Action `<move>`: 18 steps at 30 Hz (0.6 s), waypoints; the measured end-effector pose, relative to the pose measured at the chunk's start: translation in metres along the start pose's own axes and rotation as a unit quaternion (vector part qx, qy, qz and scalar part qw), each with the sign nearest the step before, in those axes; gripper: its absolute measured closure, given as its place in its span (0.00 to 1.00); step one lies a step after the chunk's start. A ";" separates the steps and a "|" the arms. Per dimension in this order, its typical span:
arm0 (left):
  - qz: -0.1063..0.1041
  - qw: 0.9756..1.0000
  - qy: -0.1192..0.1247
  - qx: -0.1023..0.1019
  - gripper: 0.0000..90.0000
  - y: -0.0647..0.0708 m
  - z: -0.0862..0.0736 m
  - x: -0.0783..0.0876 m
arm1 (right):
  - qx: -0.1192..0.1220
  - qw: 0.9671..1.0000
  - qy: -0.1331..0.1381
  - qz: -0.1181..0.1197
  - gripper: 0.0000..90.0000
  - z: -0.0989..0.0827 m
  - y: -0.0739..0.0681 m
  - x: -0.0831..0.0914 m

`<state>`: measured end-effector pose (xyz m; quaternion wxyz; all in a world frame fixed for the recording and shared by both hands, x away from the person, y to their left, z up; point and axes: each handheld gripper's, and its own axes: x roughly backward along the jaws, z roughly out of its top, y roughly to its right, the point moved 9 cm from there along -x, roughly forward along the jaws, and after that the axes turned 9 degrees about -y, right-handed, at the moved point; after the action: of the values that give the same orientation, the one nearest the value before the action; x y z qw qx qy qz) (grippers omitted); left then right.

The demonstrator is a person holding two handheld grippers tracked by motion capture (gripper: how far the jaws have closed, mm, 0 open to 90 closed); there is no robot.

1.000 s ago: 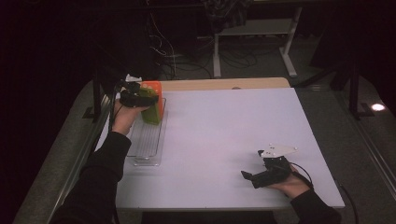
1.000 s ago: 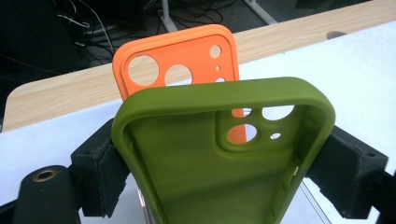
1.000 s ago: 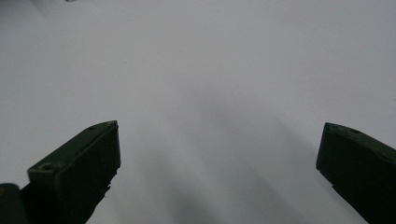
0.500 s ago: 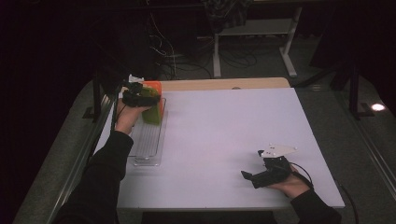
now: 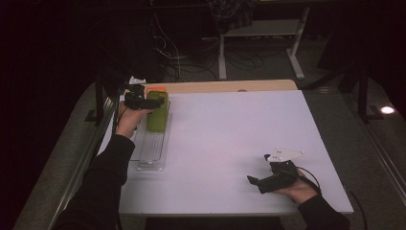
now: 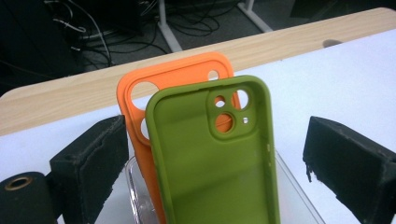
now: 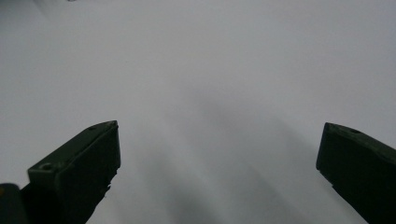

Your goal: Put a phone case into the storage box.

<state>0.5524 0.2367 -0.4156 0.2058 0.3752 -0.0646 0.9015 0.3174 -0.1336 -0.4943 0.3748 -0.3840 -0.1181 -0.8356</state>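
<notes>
Up at the far left corner of the white bench (image 5: 230,134), the left gripper (image 6: 215,154) has just been opening its jaws; they now stand clear on either side of the olive-green phone case (image 6: 210,168), with a gap at each pad. That case stands upright at the far end of a clear plastic rack (image 5: 152,148) that runs along the bench's left edge. An orange phone case (image 6: 163,84) stands just behind it, partly covered, camera cut-outs uppermost. In the high view the left gripper (image 5: 140,100) sits level against the green case (image 5: 158,114). Near the bench's near right corner the right gripper (image 5: 261,181) rests in the hand, its jaws spread wide over bare white surface with nothing between them
</notes>
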 end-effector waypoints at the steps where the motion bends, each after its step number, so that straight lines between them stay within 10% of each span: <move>1: -0.006 1.000 0.001 -0.001 0.07 0.001 0.000 0.002 | 0.001 1.000 0.000 -0.001 0.00 0.000 0.000 0.000; 18: -0.098 0.993 -0.003 -0.071 0.05 0.038 -0.003 0.040 | 0.004 1.000 0.000 0.000 0.00 0.002 0.000 0.001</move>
<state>0.5089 0.2160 -0.3878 0.3188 0.3671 -0.0921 0.8690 0.3181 -0.1334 -0.4927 0.3759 -0.3826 -0.1214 -0.8352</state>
